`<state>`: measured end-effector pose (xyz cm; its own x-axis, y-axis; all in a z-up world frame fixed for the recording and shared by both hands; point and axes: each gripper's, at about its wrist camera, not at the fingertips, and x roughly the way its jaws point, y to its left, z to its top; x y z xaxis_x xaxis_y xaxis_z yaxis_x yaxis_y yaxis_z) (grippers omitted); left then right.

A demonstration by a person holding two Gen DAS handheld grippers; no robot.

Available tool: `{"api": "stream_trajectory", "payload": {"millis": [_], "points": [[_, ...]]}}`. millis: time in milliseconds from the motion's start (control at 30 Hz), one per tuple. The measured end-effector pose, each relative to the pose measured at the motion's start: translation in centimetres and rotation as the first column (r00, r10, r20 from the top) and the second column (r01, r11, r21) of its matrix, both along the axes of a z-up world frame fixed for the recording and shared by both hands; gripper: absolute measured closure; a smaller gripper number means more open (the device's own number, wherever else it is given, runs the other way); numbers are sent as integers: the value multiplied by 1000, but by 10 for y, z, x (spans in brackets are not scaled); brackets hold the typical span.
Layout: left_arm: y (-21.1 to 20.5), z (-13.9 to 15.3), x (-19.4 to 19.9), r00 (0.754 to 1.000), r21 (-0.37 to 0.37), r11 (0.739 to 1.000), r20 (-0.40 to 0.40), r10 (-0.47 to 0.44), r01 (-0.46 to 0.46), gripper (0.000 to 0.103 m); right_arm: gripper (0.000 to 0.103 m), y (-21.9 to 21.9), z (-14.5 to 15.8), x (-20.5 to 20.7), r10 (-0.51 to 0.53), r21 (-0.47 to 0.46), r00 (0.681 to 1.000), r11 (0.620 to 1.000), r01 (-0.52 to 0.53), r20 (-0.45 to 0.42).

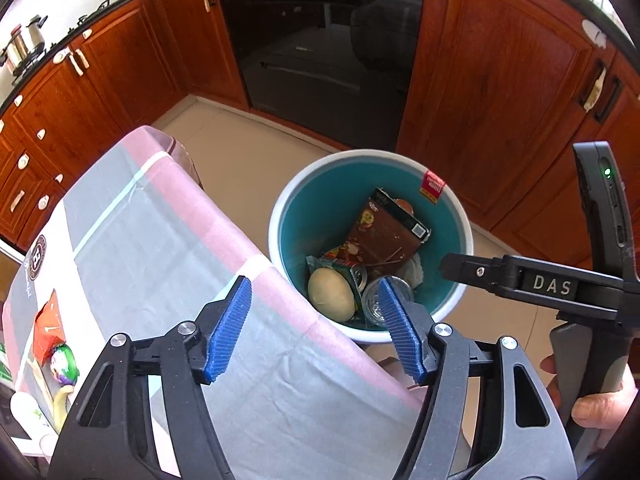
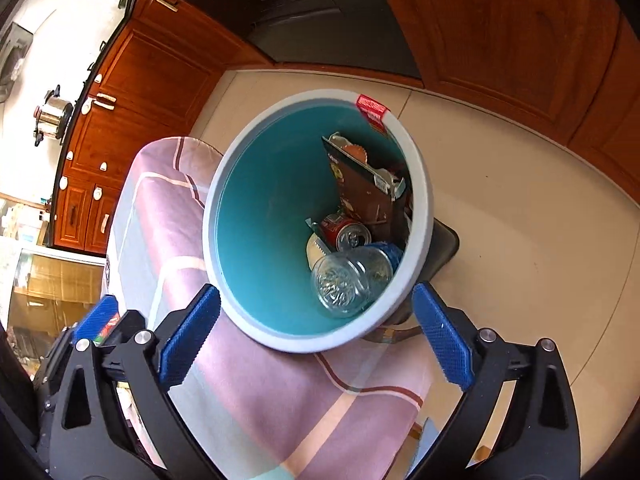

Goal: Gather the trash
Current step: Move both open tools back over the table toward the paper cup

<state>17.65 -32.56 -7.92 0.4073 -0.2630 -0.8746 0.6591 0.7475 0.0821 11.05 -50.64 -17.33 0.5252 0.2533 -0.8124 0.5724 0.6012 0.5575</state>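
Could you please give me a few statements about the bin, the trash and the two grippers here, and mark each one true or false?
1. The bin is teal inside with a pale rim. True.
2. The left hand-held gripper is shut on a can. False: it is open and holds nothing.
3. A clear plastic bottle lies inside the bin. True.
4. The brown carton lies on the tablecloth. False: it stands tilted inside the bin.
5. The right hand-held gripper is open and empty. True.
6. The tablecloth is plain white. False: it has grey and pink bands.
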Motion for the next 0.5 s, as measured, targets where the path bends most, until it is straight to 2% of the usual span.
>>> {"api": "stream_trajectory", "payload": {"millis": [200, 500], "points": [[20, 15, -4, 1000, -28, 1000, 26, 13, -13, 25, 10, 9, 12, -8, 15, 1, 1000, 1000, -15, 10], [65, 44, -26, 996, -98, 994, 66, 63, -57, 16, 10, 42, 51, -18, 73, -54, 995, 996, -70, 65]]}}
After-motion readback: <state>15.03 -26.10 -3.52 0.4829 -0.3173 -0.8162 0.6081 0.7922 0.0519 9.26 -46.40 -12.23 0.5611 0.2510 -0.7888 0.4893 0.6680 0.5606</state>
